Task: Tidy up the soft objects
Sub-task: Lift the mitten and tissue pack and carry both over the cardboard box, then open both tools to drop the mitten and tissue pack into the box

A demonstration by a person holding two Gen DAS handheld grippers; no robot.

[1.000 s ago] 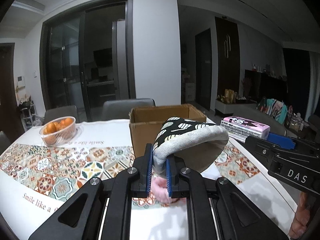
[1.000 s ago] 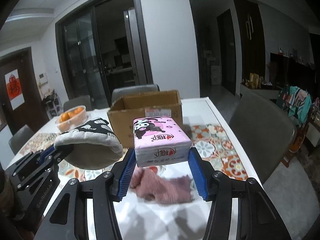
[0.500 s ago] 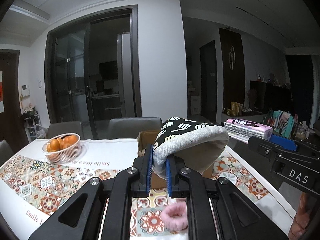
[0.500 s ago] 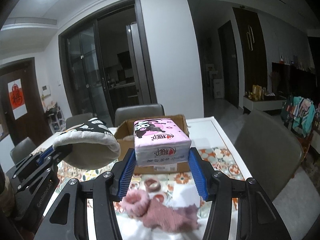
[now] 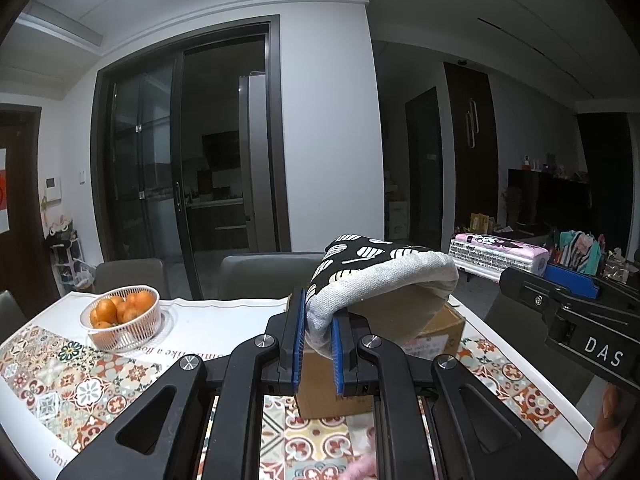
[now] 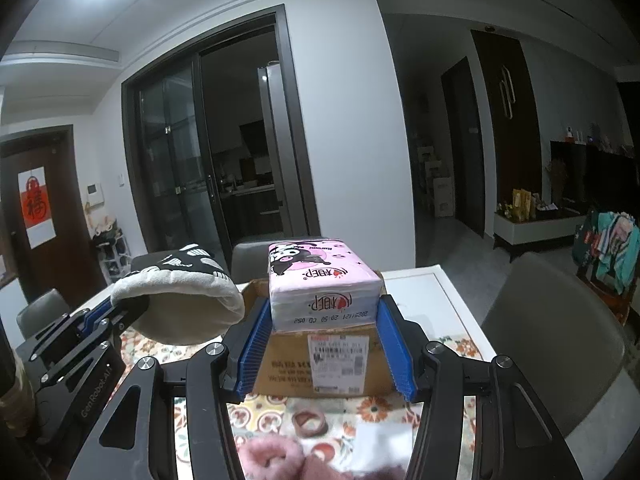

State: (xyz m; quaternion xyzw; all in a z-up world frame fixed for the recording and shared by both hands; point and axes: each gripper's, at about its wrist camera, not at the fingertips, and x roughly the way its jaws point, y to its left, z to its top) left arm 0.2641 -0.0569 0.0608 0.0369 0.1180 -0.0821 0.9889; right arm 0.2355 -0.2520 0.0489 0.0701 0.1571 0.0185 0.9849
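My left gripper point(image 5: 316, 322) is shut on the cuff of a black-and-white patterned oven mitt point(image 5: 376, 276), held up above the table in front of a cardboard box point(image 5: 436, 332). The right gripper point(image 6: 324, 320) is shut on a pink tissue pack point(image 6: 320, 284), its blue pads pressing both sides, just short of the same box point(image 6: 320, 356). In the right wrist view the mitt point(image 6: 180, 296) hangs at the left in the left gripper point(image 6: 116, 312). The tissue pack point(image 5: 496, 250) and the right gripper point(image 5: 572, 284) appear at the right of the left wrist view.
A basket of oranges point(image 5: 122, 322) stands on the tiled tablecloth point(image 5: 80, 380) at the left. Pink fluffy items point(image 6: 276, 456) and a brown hair tie point(image 6: 310, 424) lie on the table near me. Grey chairs point(image 6: 548, 340) surround the table.
Both grippers have risen and moved forward toward the box with the mitt and the tissue pack. The pink items have slipped down to the bottom of the views.
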